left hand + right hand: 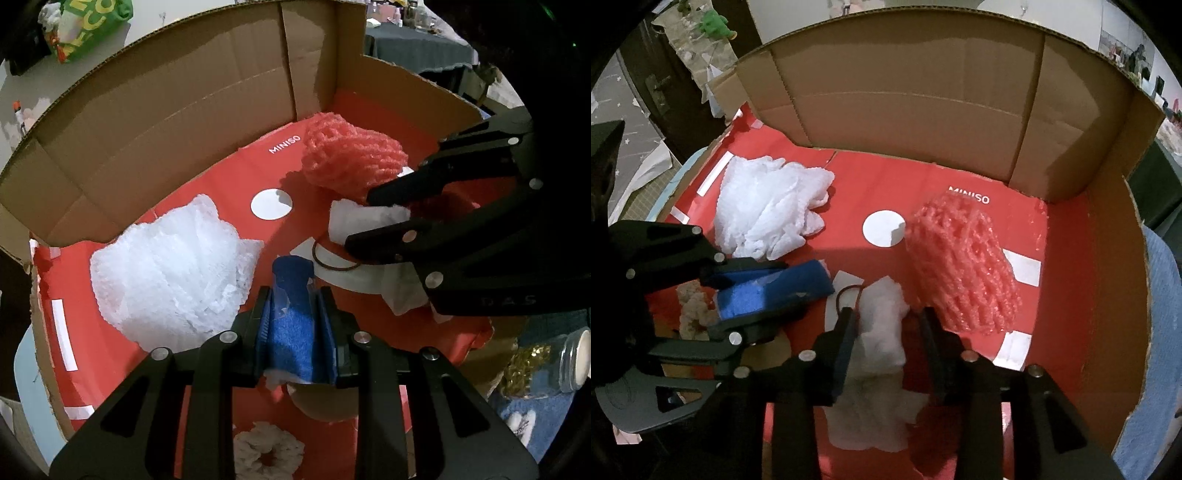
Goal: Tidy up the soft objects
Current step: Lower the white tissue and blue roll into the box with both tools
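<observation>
Already white netting point(768, 206) and pink netting point(960, 266) lie in the box point(923, 92); the left gripper point(295, 314) clamps a blue sponge point(291, 332), and the right gripper point(886, 325), jaws parted, seemingly frees white fluff point(882, 325).

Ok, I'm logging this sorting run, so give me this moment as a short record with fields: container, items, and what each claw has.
container: open cardboard box with a red liner
left claw: shut on a blue sponge
right claw: open, jaws either side of a white fluffy wad, pads not pressing it
loose items: white foam net at the box's left, pink foam net at its right, cream scrunchie near the front
small item: brown hair tie by the wad
</observation>
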